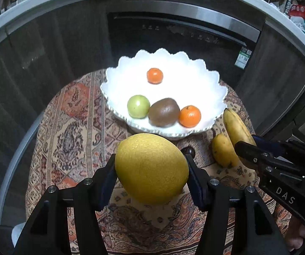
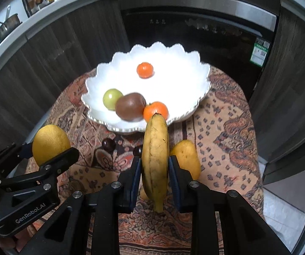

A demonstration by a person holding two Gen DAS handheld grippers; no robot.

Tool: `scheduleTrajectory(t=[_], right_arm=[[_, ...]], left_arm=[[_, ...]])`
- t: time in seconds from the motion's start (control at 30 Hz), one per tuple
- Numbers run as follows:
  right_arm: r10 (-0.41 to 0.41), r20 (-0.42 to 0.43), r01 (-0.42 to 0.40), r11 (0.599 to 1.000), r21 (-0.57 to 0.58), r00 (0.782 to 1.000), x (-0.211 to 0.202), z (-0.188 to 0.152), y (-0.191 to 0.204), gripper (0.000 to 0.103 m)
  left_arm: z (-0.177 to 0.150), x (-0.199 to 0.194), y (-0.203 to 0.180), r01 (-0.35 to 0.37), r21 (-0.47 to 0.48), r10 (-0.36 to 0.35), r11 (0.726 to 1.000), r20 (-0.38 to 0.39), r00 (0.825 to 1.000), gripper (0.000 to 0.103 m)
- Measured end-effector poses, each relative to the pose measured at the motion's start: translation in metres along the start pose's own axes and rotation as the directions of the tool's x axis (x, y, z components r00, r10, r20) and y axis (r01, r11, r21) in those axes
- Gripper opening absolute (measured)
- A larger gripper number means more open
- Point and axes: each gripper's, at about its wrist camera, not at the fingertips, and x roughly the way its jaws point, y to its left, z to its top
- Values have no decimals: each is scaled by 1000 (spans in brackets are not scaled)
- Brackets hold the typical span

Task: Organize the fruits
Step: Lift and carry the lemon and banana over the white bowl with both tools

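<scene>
My left gripper (image 1: 151,165) is shut on a large yellow citrus fruit (image 1: 151,167), held above the patterned cloth just in front of the white scalloped bowl (image 1: 118,72). My right gripper (image 2: 154,165) is shut on a banana (image 2: 155,153), held upright before the bowl (image 2: 101,70). The bowl holds a green fruit (image 1: 138,106), a kiwi (image 1: 164,112) and two tangerines (image 1: 189,116) (image 1: 154,75). A yellow mango (image 2: 187,159) lies on the cloth right of the banana. In the left wrist view the right gripper (image 1: 246,148) shows with the banana (image 1: 236,127); in the right wrist view the left gripper (image 2: 52,150) shows with the citrus (image 2: 50,143).
Two small dark fruits (image 2: 108,144) (image 2: 138,150) lie on the patterned tablecloth (image 2: 226,127) between the grippers. Behind the round table stand dark cabinets and a built-in appliance (image 2: 195,34). A counter (image 2: 46,6) with jars and a pot runs above.
</scene>
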Motion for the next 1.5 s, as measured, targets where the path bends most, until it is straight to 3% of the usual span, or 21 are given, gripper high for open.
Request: scheduleTrajectory(t=[0.5,1.07,1.5], right_arm=[[-6,75,4,1000,21,997,-6,52,-12,27],[-16,82,11,998,58,996,42,107,-29,27],[-1,28,-2,996,88,1000,88,117,-48,28]], left_arm=[[57,0,-3,7,32,-8,999,53,999,59],[116,65,3,5,66,-7,998,33,999,59],[128,114,-2,43,57,-41,997,-35,999,60]])
